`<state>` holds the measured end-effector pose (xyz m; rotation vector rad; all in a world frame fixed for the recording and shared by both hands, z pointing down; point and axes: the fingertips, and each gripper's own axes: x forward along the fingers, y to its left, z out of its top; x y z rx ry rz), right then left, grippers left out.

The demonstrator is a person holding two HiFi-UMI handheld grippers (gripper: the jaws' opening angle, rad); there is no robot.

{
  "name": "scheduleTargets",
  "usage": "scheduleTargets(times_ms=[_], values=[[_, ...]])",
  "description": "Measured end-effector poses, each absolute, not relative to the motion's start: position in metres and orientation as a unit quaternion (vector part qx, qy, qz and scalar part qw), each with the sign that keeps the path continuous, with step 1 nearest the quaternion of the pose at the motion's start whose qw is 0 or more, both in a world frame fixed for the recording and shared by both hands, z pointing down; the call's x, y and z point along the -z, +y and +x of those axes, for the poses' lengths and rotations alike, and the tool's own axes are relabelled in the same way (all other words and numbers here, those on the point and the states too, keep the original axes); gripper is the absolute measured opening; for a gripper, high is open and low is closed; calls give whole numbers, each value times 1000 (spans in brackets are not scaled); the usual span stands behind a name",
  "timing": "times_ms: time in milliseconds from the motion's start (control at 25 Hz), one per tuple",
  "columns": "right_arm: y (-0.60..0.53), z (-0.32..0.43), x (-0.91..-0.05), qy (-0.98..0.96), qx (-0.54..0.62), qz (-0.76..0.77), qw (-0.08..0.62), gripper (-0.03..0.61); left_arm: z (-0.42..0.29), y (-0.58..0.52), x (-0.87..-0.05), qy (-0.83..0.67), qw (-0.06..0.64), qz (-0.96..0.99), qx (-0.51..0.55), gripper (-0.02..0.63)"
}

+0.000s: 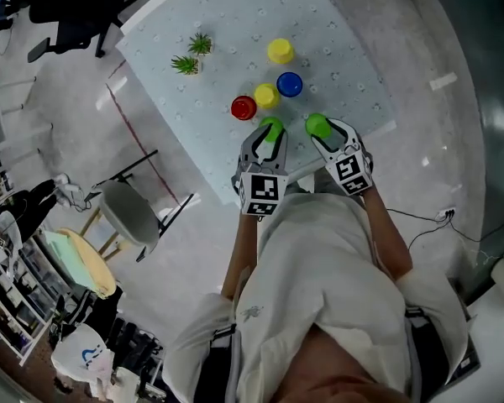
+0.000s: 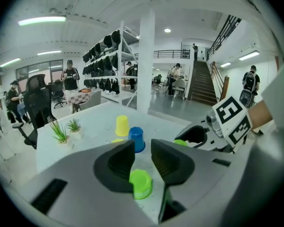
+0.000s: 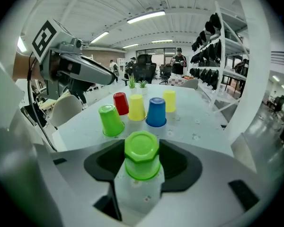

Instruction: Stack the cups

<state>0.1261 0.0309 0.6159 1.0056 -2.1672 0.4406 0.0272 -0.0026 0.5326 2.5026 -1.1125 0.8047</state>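
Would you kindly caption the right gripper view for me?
Right gripper holds an inverted green cup; five cups beyond.

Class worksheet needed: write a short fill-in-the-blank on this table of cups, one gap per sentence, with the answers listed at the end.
1. The right gripper has a ___ cup between its jaws.
2. Between the red cup and the blue cup stands a ___ cup.
3. The table also holds ___ small plants.

Missing words: green; yellow; two.
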Motion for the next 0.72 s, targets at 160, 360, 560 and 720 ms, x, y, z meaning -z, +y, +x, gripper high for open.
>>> scheduleTargets(times_ms=[160,360,560,720], values=[[27,121,-604,-848,-153,375,342,224,22,-3,-530,-402,142,862,-276,114],[16,113,-574,-866,-121,357,327,224,16,-4,-528,-419,143,855,-272,114],[4,105,-544,-879,-100,342,318,224,12,-5,-528,-430,146,849,-269,114],[-8,97,-524,-885,-82,332,316,224,8,-7,-529,-435,149,846,-268,114]])
